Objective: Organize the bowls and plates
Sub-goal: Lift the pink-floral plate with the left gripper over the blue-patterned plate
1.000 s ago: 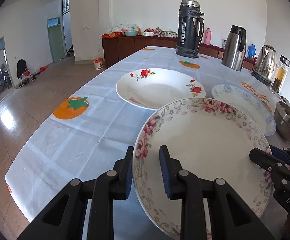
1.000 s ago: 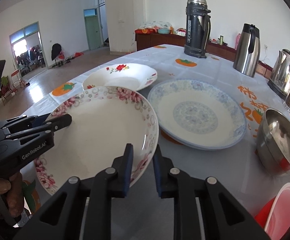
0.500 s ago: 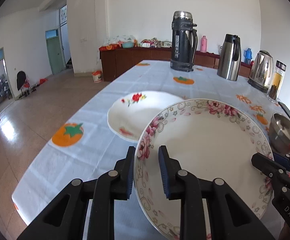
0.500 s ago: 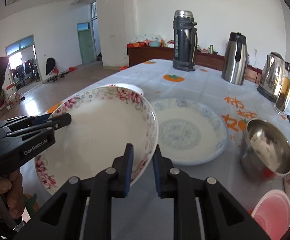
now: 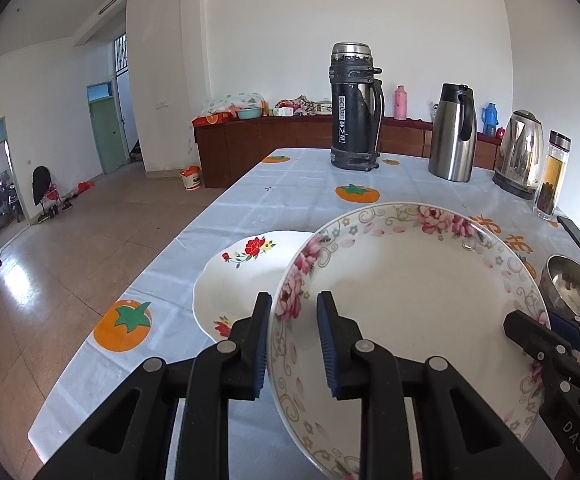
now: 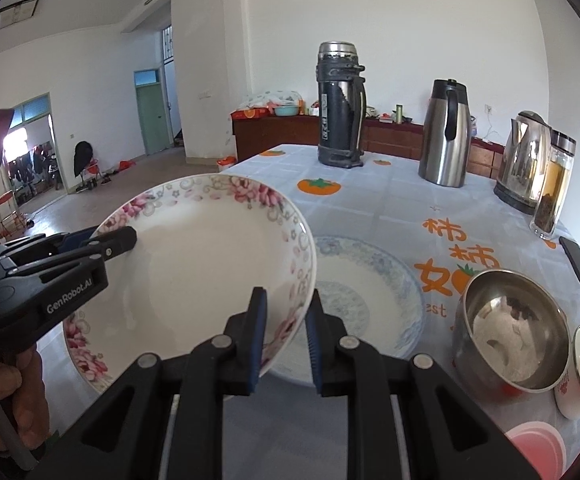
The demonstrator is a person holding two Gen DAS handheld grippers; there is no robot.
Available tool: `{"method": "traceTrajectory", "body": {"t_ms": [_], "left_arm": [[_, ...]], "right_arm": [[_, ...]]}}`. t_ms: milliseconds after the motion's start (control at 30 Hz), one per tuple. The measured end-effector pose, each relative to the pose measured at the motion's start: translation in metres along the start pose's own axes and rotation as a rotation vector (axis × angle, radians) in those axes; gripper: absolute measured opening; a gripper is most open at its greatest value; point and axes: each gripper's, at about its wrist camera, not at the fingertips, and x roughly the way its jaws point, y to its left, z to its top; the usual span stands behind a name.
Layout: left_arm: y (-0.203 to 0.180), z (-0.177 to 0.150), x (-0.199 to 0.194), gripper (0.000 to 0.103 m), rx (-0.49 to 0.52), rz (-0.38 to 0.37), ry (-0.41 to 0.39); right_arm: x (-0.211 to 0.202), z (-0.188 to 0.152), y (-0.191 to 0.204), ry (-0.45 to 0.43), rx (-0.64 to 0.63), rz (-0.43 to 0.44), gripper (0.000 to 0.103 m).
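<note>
Two tools, left tool (image 5: pixel 293 340) and right tool (image 6: pixel 282 334), clench pink-flowered white porcelain plate (image 5: pixel 409 300) by opposite rims, clear of counter (image 5: pixel 301 196). Carry step; next needs level lowering onto blue-patterned white plate (image 6: pixel 373 280).

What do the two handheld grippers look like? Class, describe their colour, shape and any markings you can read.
Both are matte black plastic with angular, cut-out linkage arms and silver pivot pins. Each finger carries a ribbed blue pad. The left gripper reads "GenRobot.AI" in white on its side; the right gripper shows "DAS". No sleeves or cables are visible.
</note>
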Motion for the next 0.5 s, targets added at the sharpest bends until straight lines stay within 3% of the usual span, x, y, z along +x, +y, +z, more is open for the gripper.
{"method": "traceTrajectory", "body": {"t_ms": [500], "left_arm": [[0.004, 0.033, 0.013, 0.025, -0.009, 0.053, -0.039]], "right_arm": [[0.019, 0.031, 0.001, -0.073, -0.009, 0.001, 0.019]]}}
